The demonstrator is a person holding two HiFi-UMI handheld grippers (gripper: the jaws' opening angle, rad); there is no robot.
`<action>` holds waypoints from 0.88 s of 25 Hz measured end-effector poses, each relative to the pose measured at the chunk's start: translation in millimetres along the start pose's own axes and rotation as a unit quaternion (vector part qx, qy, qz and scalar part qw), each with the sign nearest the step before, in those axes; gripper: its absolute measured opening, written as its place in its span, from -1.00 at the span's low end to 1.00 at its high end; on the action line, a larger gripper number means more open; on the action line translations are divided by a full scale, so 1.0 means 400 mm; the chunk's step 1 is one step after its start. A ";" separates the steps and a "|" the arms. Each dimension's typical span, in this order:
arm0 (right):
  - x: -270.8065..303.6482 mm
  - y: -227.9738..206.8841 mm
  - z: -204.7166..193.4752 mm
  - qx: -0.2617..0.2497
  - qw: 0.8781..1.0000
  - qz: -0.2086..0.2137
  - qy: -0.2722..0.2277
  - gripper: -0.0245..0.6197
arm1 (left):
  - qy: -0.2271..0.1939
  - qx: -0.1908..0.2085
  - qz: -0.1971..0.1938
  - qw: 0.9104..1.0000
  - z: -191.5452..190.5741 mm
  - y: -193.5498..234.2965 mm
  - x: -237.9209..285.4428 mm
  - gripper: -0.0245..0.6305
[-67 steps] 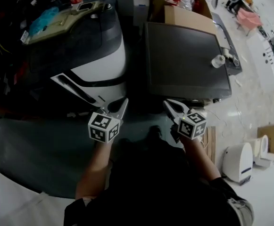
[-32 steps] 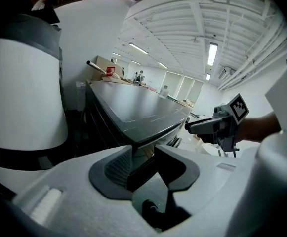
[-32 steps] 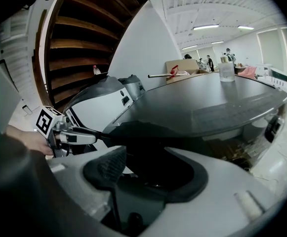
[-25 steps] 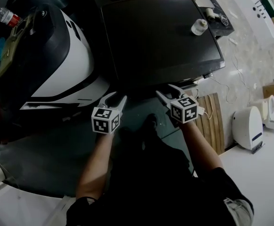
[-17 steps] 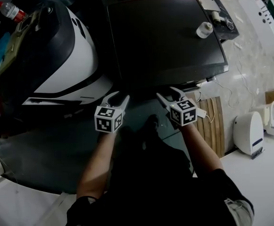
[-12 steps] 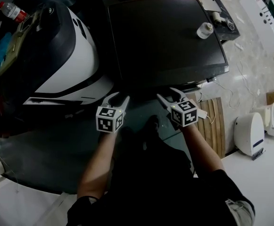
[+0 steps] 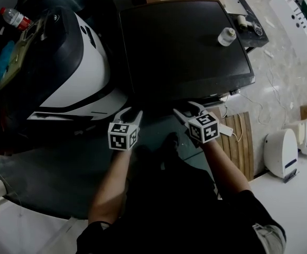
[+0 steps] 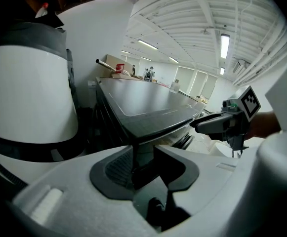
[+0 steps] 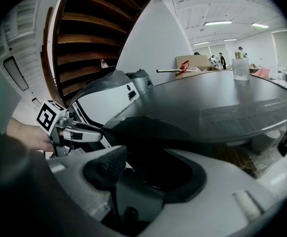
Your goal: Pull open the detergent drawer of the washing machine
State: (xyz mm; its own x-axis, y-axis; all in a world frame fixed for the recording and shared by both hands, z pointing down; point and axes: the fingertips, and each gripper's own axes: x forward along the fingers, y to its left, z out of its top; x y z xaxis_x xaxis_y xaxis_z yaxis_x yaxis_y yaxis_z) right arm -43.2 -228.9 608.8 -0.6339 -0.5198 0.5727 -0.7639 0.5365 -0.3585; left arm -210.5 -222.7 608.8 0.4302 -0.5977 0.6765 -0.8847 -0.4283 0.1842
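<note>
- Step in hand: approach. We judged the detergent drawer untouched, hidden below the near edge of the washing machine (image 7: 185,41), at 12 o'clock of both tools.
- Our left gripper (image 7: 131,111): jaws wide, just narrowed slightly, nothing between.
- Our right gripper (image 7: 185,108): jaws wide, empty.
- Next: we needed to reach down to the drawer front.
- Change: the machine had come to the centre of our view.

The right tool (image 9: 153,174) fills 6 o'clock. Its jaws stand apart with nothing between them, and only the dark front of the washing machine (image 9: 222,107) lies beyond. The machine's flat top spreads toward 3 o'clock, with a small clear jar (image 9: 240,65) on it at 1. At 9 o'clock sits the left tool (image 9: 98,132) — jaws just closing slightly, empty — pointing at the machine.
</note>
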 end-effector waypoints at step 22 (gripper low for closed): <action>-0.087 0.059 -0.086 -0.019 1.000 0.008 0.004 -0.30 | -0.017 -0.001 -0.023 1.000 -0.082 -0.070 -0.065 -0.44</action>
State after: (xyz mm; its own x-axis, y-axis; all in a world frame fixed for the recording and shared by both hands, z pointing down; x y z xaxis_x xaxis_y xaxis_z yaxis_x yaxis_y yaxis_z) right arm -34.9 -175.2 605.8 -0.6450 -0.5052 0.5734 -0.7483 0.5696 -0.3400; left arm -203.0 -173.0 609.4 0.4757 -0.5999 0.6433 -0.8644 -0.4544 0.2154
